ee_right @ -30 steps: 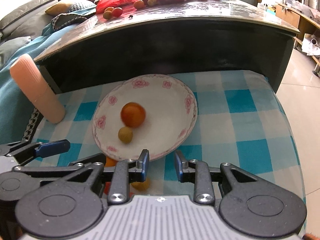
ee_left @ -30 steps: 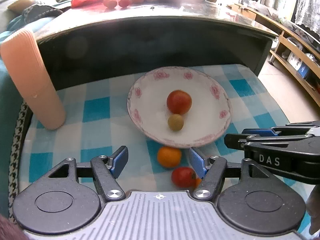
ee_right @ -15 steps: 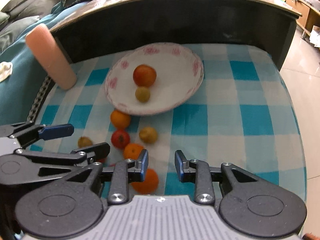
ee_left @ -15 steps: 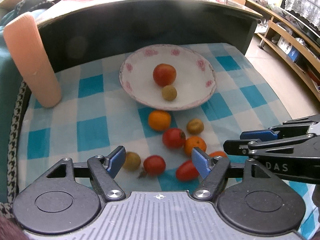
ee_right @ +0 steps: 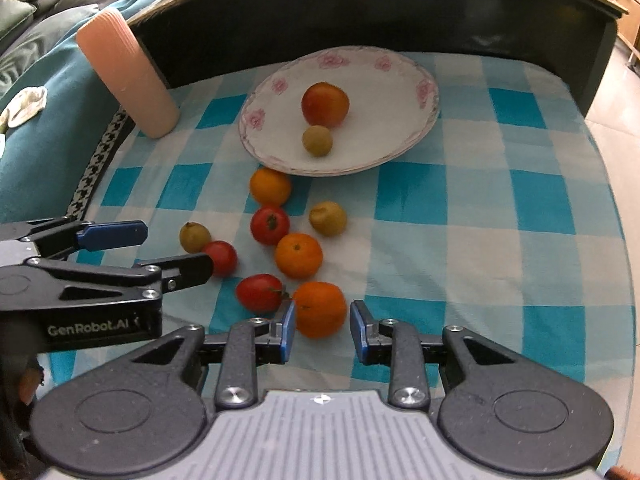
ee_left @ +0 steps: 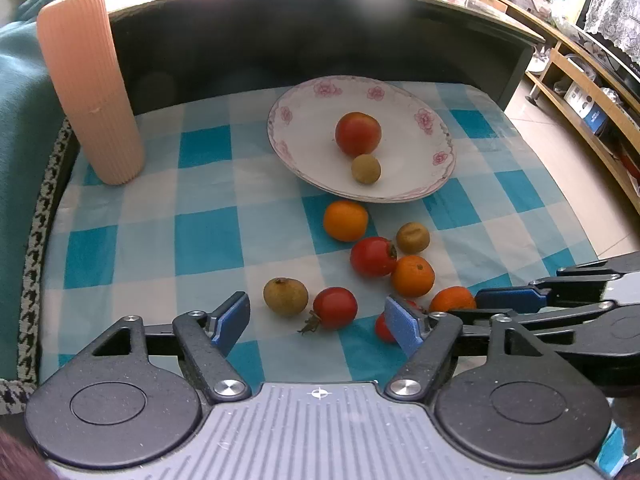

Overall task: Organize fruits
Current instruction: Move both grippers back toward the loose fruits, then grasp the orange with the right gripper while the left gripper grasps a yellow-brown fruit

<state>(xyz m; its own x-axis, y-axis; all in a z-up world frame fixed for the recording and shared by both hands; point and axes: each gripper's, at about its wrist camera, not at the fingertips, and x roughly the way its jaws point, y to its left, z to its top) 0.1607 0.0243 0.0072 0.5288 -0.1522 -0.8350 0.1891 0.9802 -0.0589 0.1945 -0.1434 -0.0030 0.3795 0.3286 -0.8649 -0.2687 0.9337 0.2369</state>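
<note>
A white plate with pink flowers point(ee_left: 312, 128) point(ee_right: 360, 80) holds a red tomato point(ee_left: 357, 133) and a small yellow-brown fruit point(ee_left: 365, 168). Several oranges, tomatoes and yellow-brown fruits lie loose on the checked cloth in front of it. My left gripper point(ee_left: 316, 316) point(ee_right: 168, 250) hangs open above them, with a red tomato point(ee_left: 334, 307) in the gap between its fingers, untouched. My right gripper point(ee_right: 322, 328) point(ee_left: 484, 300) has its jaws a narrow way apart. An orange point(ee_right: 320, 310) lies just past its fingertips, not pressed. The left finger half hides another tomato point(ee_left: 382, 326).
A pink ribbed cylinder point(ee_left: 90, 84) stands at the cloth's far left corner. A dark table edge point(ee_left: 320, 32) rises right behind the plate. The cloth point(ee_right: 500, 220) is bare on the right, then drops to the floor. Teal sofa fabric point(ee_right: 40, 140) lies left.
Both grippers have drawn back from the plate toward the near side, bringing the loose fruits on the cloth into view. The left jaws have widened slightly; the right jaws keep the same narrow gap.
</note>
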